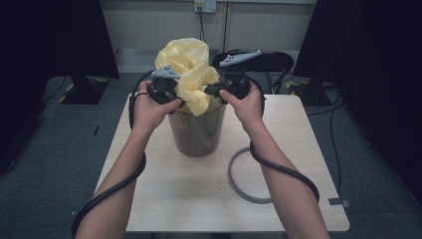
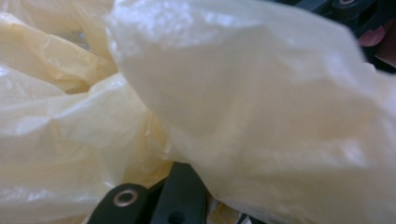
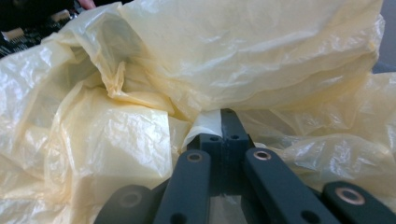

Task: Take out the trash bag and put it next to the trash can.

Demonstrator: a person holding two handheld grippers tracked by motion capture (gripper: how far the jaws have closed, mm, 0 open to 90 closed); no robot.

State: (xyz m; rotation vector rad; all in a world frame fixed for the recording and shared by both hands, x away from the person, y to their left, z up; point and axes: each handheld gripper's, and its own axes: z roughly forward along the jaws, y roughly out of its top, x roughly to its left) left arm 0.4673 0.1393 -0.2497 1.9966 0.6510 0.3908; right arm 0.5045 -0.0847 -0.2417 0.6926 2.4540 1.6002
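So the yellow plastic bag (image 1: 191,74) is bunched up over the mouth of the small bin (image 1: 196,132), part of it stuffed down inside and most of it puffing up above the rim toward 12 o'clock. The bin is a dark see-through bucket type thing sitting roughly mid-tabletop, a bit toward the far edge. Can't tell if anything besides the bag is in it.

Left gripper (image 1: 171,94) is at about 9 o'clock of the bag, right gripper (image 1: 211,90) at about 3 o'clock, both right up against the plastic. In the right gripper view the jaws are pinched together with a fold of bag (image 3: 208,123) caught between the tips. The left gripper view has bag (image 2: 243,102) crumpled over the jaws; they look closed on the plastic too.

A grey ring (image 1: 249,177) lies flat on the tabletop (image 1: 164,204) at about 4 o'clock from the bin, near it but not touching.
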